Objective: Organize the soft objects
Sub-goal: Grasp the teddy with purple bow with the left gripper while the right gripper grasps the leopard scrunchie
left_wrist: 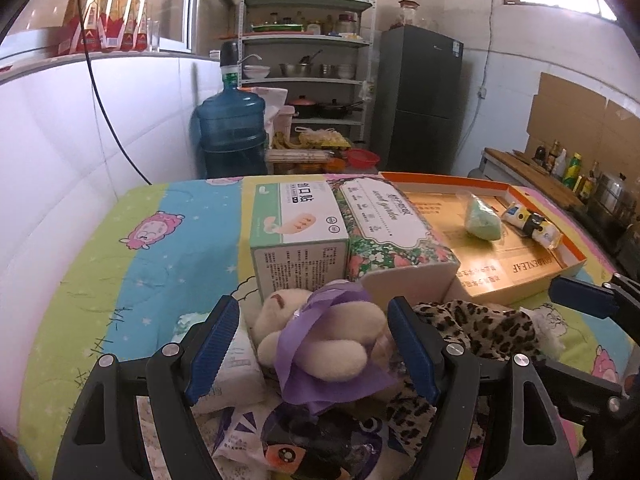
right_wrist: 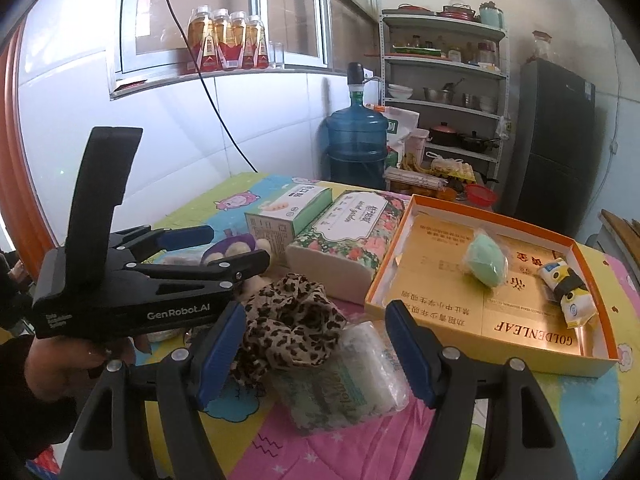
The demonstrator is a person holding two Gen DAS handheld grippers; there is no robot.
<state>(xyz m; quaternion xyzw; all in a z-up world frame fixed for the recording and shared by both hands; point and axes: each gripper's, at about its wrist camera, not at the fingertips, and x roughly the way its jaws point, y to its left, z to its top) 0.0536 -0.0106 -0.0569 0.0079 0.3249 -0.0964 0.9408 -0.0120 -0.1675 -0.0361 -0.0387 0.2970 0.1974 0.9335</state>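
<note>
A cream plush bear (left_wrist: 320, 336) wrapped in a purple ribbon (left_wrist: 308, 344) lies on the cartoon-print tablecloth (left_wrist: 168, 248) between the blue pads of the left gripper (left_wrist: 312, 344), whose jaws stand wide, one pad on each side of the toy, with a gap visible at the left pad; whether the right pad touches the bear I cannot tell. Just to the bear's right lies a leopard-print fabric piece (left_wrist: 480, 328), and beneath and in front of the bear sit white plastic-wrapped packets (left_wrist: 236, 376) and a dark printed pouch (left_wrist: 320, 440). In the right wrist view the right gripper (right_wrist: 316, 352) is spread open too, holding nothing, its pads flanking the leopard-print fabric piece (right_wrist: 292, 324) and a clear-wrapped tissue pack (right_wrist: 344, 376) lying just beside it on the cloth. The left gripper's black body (right_wrist: 132, 280) shows at the left of that view, held in a hand (right_wrist: 60, 360), with the bear (right_wrist: 236, 248) partly hidden behind it. Behind the soft pile stand a green and white carton (left_wrist: 296, 224) and a floral tissue box (left_wrist: 384, 228), touching side by side. To their right is an orange-rimmed shallow box (right_wrist: 592, 264) holding a green wrapped bundle (right_wrist: 486, 264) and a yellow and white pouch (right_wrist: 566, 292), near each other but apart. Beyond the table are a blue water jug (left_wrist: 232, 120), a shelf rack (left_wrist: 308, 64) and a dark fridge (left_wrist: 420, 100)
</note>
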